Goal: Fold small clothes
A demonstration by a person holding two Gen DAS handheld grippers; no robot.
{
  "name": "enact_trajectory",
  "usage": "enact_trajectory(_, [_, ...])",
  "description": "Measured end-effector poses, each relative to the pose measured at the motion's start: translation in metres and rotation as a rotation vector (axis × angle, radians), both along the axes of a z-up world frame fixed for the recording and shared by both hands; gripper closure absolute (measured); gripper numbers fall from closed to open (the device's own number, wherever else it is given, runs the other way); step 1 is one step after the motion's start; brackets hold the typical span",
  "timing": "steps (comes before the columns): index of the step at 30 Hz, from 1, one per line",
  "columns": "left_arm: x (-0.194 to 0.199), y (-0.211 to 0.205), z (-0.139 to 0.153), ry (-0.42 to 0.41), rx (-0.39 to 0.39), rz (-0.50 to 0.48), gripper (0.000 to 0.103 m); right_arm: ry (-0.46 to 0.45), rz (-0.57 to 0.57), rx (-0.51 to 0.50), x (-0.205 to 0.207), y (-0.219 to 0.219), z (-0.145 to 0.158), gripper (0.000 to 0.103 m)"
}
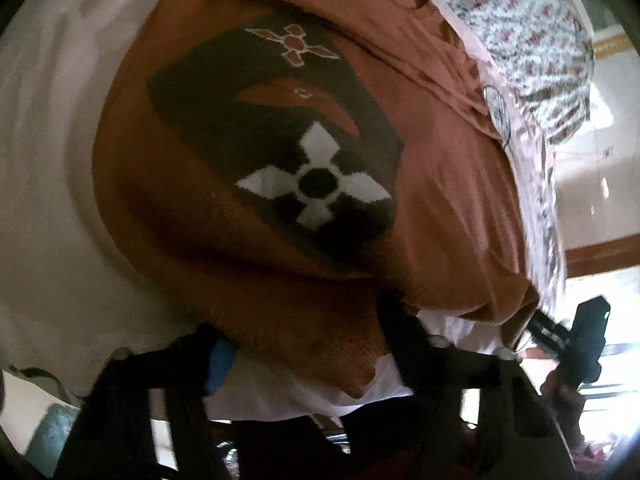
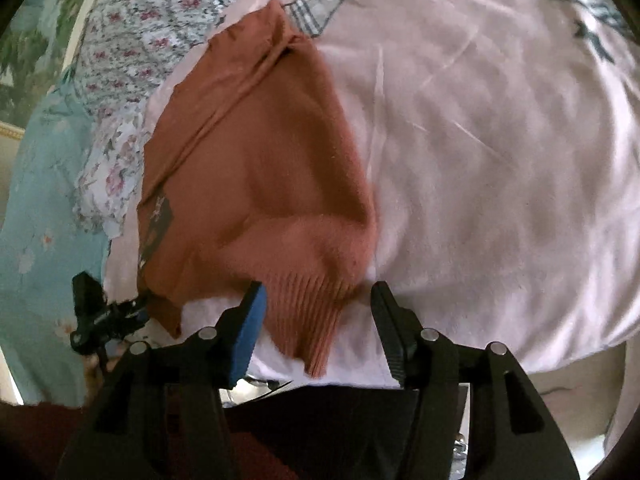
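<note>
Between the right hand-held gripper (image 2: 316, 304) jaws lies the sweater's (image 2: 256, 168) cuff.

Your right gripper (image 2: 316, 300) was matte black plastic, two angular fingers on hinged links. Round silver pins (image 2: 208, 334) capped each pivot. The left finger wore a blue pad (image 2: 250, 336), and the right finger (image 2: 390, 328) showed a ribbed black face. Your left gripper (image 1: 308, 344) was the same black build, dim and blurred, with a blue pad (image 1: 222, 364) on one finger.
</note>
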State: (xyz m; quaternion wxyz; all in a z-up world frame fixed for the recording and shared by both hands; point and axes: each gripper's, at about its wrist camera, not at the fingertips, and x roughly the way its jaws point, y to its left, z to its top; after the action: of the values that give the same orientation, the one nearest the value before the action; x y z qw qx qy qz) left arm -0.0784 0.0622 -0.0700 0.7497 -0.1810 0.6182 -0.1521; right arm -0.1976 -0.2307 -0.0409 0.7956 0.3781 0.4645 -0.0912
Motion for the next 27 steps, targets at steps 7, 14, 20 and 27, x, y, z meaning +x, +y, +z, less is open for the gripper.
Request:
enact_trajectory(7, [-0.008,0.0,0.028,-0.084,-0.011,-0.111,0.099,-0.066,0.002,0.038,0.0,-0.009,0.015,0.096])
enact_trajectory(14, [-0.026,0.042,0.074,-0.181,0.019,-0.176,0.101,-0.139,0.025,-0.009,-0.018,-0.033,0.055,0.096])
enact_trajectory(20, [-0.027,0.06,0.035,-0.081,0.046,-0.183,0.1,-0.077,0.034,0.023,-0.008,-0.038,0.023,0.096])
enact_trajectory(27, [-0.028,0.059,-0.002,0.019,0.034,-0.159,0.066,-0.016,0.021,0.09,-0.014,-0.041,-0.004,0.063])
